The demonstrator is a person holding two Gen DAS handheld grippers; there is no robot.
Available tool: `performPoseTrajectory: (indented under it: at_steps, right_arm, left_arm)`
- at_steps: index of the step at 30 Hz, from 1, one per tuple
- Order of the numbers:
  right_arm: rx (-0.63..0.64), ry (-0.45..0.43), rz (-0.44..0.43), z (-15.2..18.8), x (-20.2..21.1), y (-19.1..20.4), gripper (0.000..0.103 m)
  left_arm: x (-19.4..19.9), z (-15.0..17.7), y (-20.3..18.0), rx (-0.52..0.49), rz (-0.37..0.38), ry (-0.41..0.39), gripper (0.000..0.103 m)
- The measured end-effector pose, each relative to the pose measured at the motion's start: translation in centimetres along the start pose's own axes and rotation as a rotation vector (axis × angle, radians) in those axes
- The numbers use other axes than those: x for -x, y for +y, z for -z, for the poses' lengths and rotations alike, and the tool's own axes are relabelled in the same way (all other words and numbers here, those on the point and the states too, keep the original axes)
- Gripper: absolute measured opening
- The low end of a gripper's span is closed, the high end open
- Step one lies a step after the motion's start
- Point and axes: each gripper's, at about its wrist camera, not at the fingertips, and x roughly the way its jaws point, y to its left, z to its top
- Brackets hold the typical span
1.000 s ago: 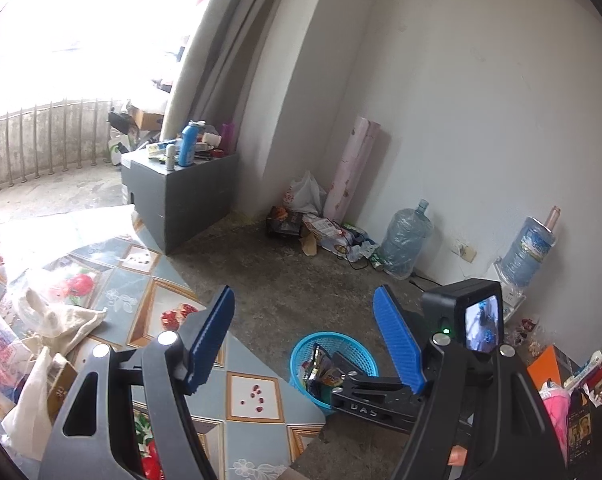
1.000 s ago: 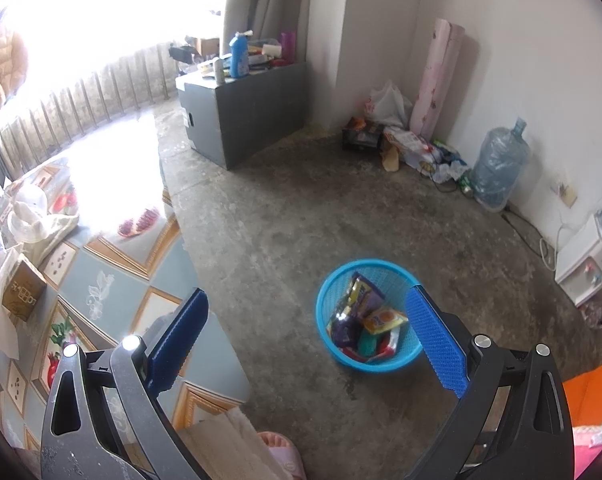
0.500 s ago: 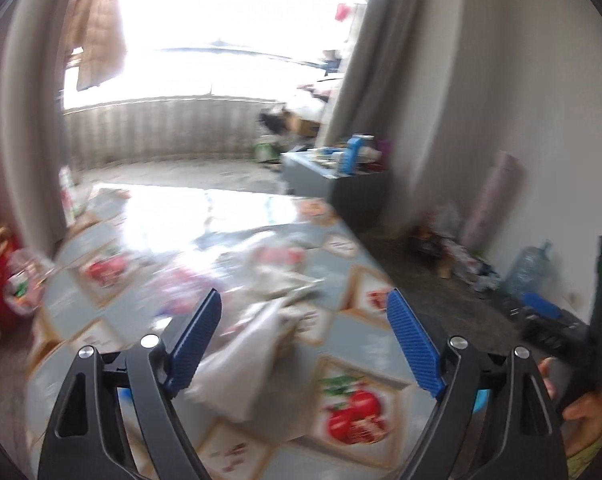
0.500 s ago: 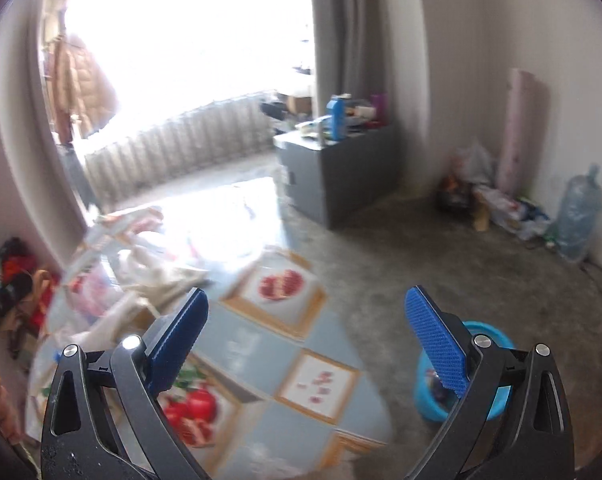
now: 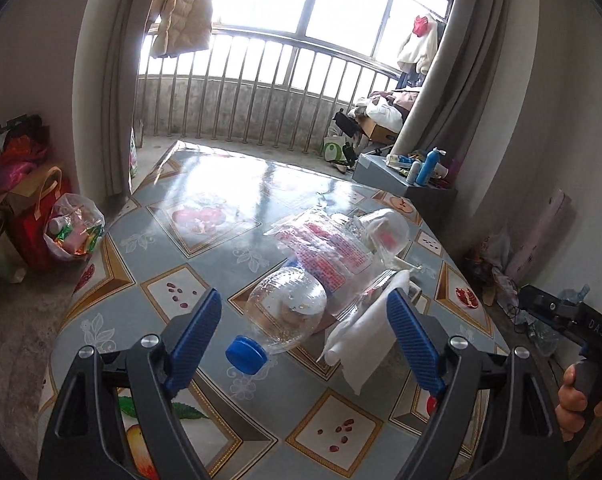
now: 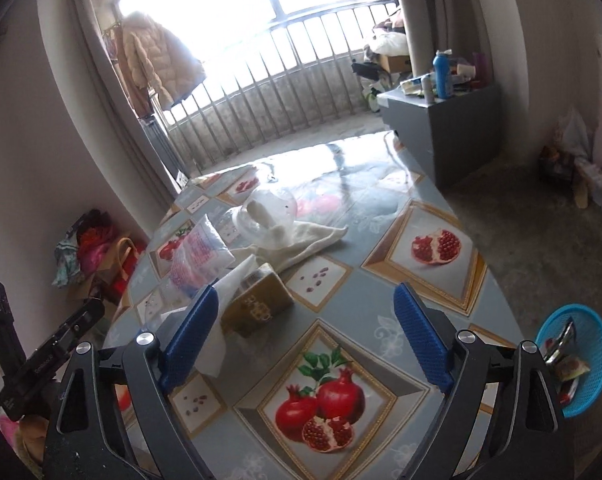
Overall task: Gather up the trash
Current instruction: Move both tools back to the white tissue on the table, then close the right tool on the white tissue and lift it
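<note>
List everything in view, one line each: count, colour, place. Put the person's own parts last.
bottle: 1, clear with blue cap, lying on the table between the left tongs' fingers
printed bag: 1, clear with red print, behind the bottle
tissue: 1, white, right of the bottle
cloth: 1, white, mid-table
box: 1, gold, beside the right tongs' left finger
table: 1, blue-grey, fruit pattern
basket: 1, blue, on the floor, holding wrappers
cabinet: 1, grey, by the curtain
coat: 1, beige, hanging at the window
left tongs: blue pads, open
right tongs: blue pads, closing, nothing between them
hand: 1, gripping the right tongs' handle
</note>
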Motion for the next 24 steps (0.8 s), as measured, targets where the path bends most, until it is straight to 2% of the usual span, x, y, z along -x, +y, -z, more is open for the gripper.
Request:
performPoseTrajectory:
  at_steps: [7,11,14,17,20,24]
  right_arm:
    - [-0.042,0.046,-0.095,0.3,-1.0,1.2,0.063]
    - [-0.057,0.103,-0.167,0.4,-2.3,2.2,0.050]
    - [-0.058,0.148,-0.219,0.2,-3.5,3.3,0.044]
    - [-0.076,0.194,-0.261,0.0,-4.7,4.4,0.044]
    - [-0.079,0.228,-0.273,0.2,-5.6,5.3,0.044]
    - [-0.073,0.253,-0.262,0.5,-6.1,5.5,0.046]
  left_arm:
    - [-0.9,1.1,0.6,0.059,0.045,0.011,0.082]
    - [-1.9,2.0,0.0,0.058,0.102,0.045,0.068]
    - [-2.8,2.1,-0.5,0.035,0.110,0.057,0.056]
    - [-4.0,1.9,-0.5,0.035,0.109,0.079,0.043]
    - [-5.9,2.3,-0.7,0.032,0.114,0.147,0.030]
    - [-7.2,3.7,-1.8,0.010,0.176,0.201,0.028]
